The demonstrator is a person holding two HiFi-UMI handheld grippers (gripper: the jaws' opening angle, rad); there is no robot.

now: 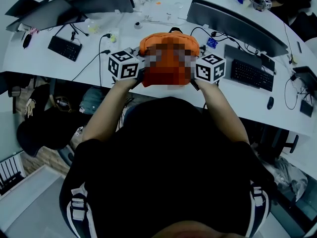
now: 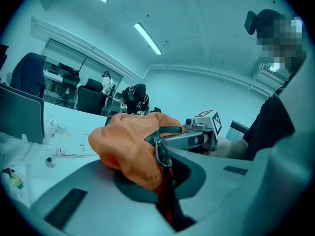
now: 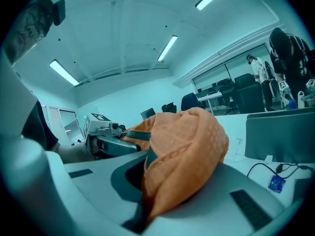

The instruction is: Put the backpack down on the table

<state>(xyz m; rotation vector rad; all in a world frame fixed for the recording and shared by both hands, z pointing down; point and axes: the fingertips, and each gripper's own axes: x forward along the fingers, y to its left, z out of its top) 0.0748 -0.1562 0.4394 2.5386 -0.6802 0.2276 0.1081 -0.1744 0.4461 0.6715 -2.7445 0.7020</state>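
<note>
Orange backpack (image 1: 169,42) between left gripper (image 2: 166,178), right gripper (image 3: 141,193)

Backpack (image 3: 187,151): orange woven cloth, matt, dimpled texture; clip (image 2: 162,155): shiny metal; table (image 1: 34,61): smooth, white, matt.

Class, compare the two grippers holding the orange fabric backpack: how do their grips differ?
The left gripper clamps the orange fabric backpack's left side, the right gripper its right side. A metal clip hangs at the left gripper's jaws; none shows at the right gripper's. Both are shut on the backpack.
</note>
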